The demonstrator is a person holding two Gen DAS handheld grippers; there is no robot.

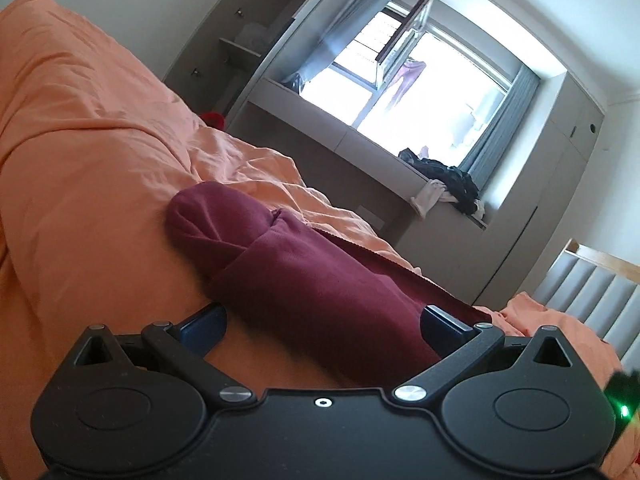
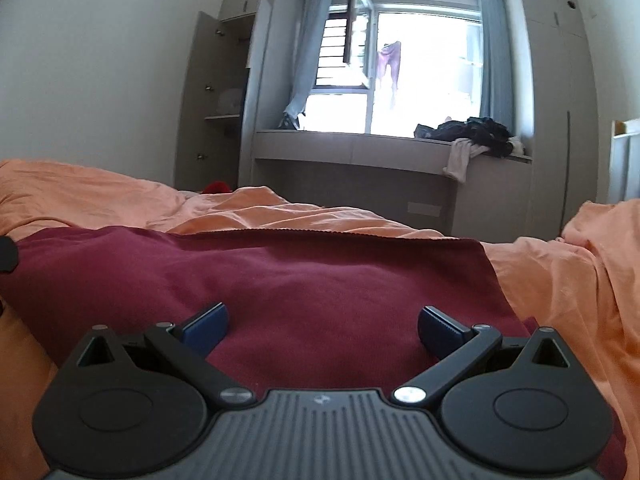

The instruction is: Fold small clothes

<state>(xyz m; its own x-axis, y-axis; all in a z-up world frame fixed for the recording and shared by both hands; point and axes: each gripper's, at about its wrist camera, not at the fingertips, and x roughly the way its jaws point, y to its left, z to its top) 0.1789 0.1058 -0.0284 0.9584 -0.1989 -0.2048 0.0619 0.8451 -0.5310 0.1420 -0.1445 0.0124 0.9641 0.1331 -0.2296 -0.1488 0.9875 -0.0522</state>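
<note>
A dark red, soft cotton garment [image 2: 256,280] lies on the rumpled orange bedsheet [image 2: 560,280]. Left claw [image 1: 320,328] and right claw [image 2: 322,326] hover wide open, empty. A shallow pinch may catch the sheet too.

The right gripper [image 2: 322,326] hovers with jaws wide apart over a maroon garment [image 2: 280,276]; it lies flat on the orange bedsheet [image 2: 560,280].

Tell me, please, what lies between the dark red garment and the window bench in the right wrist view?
In the right wrist view, only rumpled orange bedding lies between the dark red garment and the window bench.
</note>
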